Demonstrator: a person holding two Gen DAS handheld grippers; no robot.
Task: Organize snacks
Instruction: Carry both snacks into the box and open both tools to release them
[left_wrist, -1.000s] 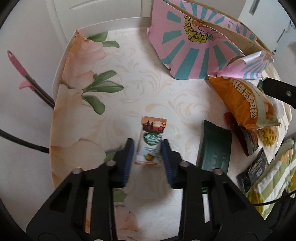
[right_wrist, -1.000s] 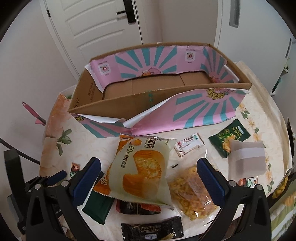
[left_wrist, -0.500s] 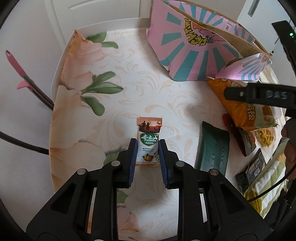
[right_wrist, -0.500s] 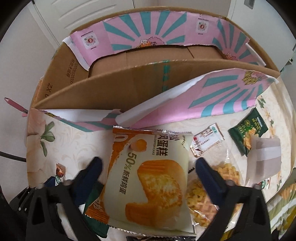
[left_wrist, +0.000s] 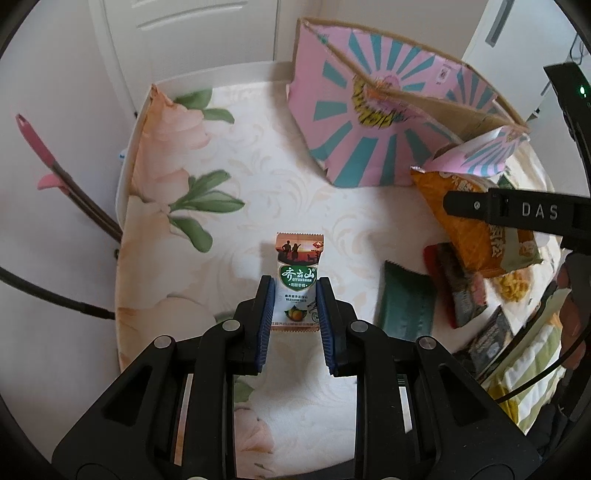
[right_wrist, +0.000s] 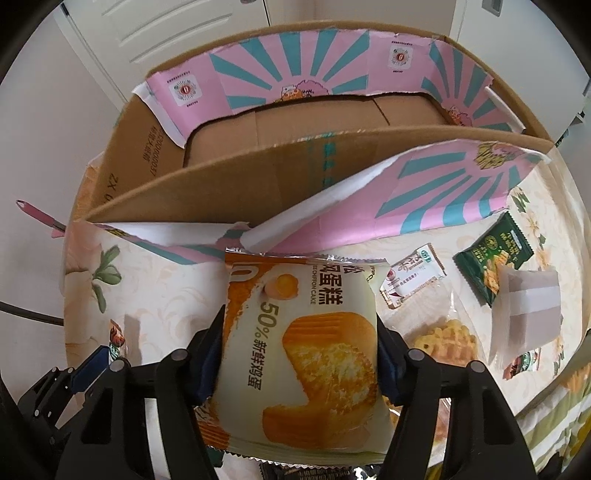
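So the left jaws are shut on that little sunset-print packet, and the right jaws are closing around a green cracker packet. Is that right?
Not quite. The left gripper is indeed shut on the small sunset-print packet, but the right gripper is closing around the chiffon cake packet, orange and cream, as the right wrist view shows. The green cracker packet lies untouched on the table by the cardboard box.

Small white-green candy sachet (left_wrist: 296, 286): flat on the desk, long axis running away from the near edge, toward the left side. Chiffon cake bag (right_wrist: 301, 343): orange and cream, puffy, lying against the cardboard box's (right_wrist: 258, 177) torn pink-teal front wall. Box open, upright at the far edge.
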